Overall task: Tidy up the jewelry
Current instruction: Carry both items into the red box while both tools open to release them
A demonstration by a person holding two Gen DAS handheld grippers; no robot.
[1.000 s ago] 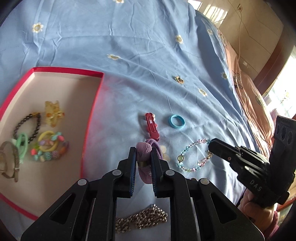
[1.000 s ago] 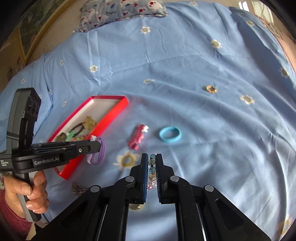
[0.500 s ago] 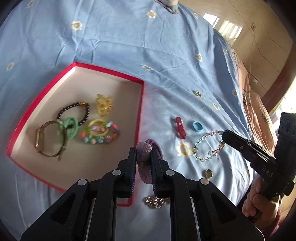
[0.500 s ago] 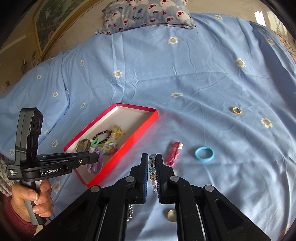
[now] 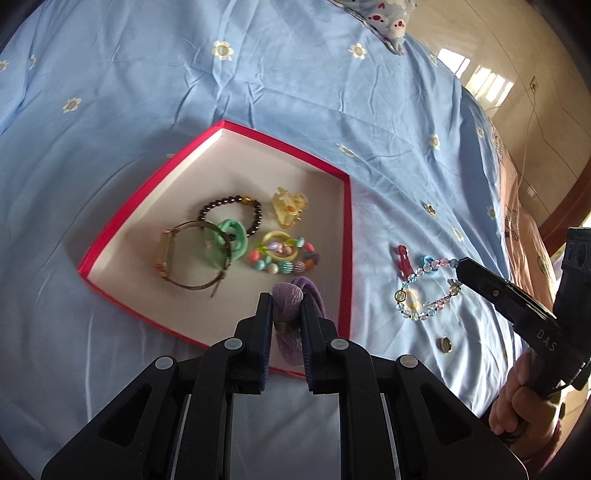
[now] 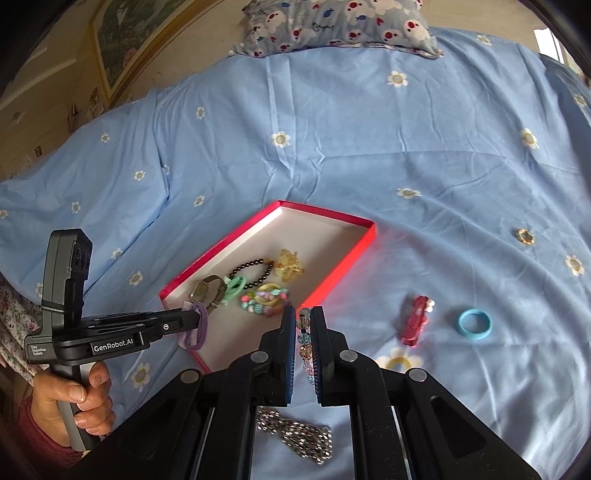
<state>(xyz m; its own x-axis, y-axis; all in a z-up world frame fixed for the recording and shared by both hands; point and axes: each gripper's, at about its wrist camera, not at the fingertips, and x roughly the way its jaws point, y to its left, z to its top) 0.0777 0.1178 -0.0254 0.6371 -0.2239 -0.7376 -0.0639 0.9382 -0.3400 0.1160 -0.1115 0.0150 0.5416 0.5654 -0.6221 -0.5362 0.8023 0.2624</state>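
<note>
The red tray [image 5: 347, 236] with its pale inside lies on the blue flowered bedsheet [image 5: 258, 81], and it already holds a dark bead bracelet [image 5: 255, 214], an amber hair claw [image 5: 290, 206], a green ring clip [image 5: 231, 240], a wristwatch [image 5: 173, 258] and a multicoloured bead bracelet [image 5: 284, 258]. The left gripper [image 5: 286, 314] is clamped on a purple hair tie [image 5: 291, 317], which hangs over the tray's near right corner. Just right of the tray, the right gripper [image 6: 303, 332] pinches a pastel crystal bracelet [image 5: 424, 291], whose loop dangles in the air above the sheet. On the sheet to the right lie a red hair clip [image 6: 415, 321] and, beside it, a blue ring [image 6: 474, 323]; a small gold ring [image 6: 525, 236] sits well apart, farther right. Near the grippers, a silver chain [image 6: 299, 435] lies bunched on the sheet, and a small gold round piece [image 5: 445, 344] rests near the dangling bracelet. A patterned pillow [image 6: 332, 26] lies at the far edge of the bed. A hand [image 6: 74, 402] grips the left tool's handle.
</note>
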